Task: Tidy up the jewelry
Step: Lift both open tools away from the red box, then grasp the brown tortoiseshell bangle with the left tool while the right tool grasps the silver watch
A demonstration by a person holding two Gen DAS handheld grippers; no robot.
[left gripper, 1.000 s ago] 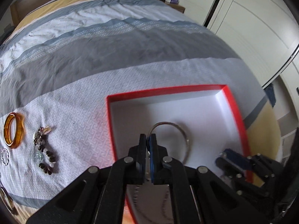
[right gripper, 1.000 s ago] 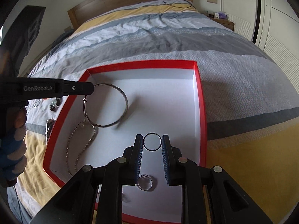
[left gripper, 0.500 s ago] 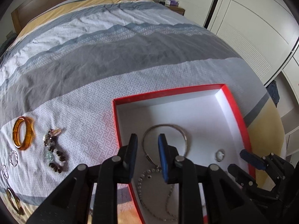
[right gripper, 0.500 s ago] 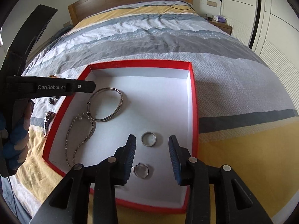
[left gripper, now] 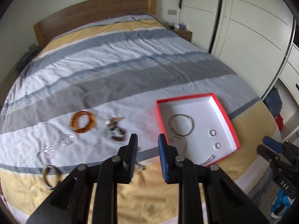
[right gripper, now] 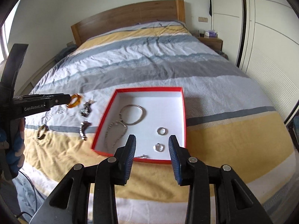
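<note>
Right wrist view puts your right tool nearest, its ribbed blue pads spread apart with nothing between them, hanging above the near edge of the red box. That leaves the box floor in plain sight, so you can judge what already lies there: a thin metal bangle, a fine chain and two small rings.

From the left wrist view, your left tool is likewise parted and empty, poised over the bedspread between the box and the loose pieces. Those wait in a scattered row on the soft striped cloth, probably for easy picking: a glossy amber bangle, a dark beaded bracelet, clear rings and a gold band. Beyond stands a wooden headboard.
</note>
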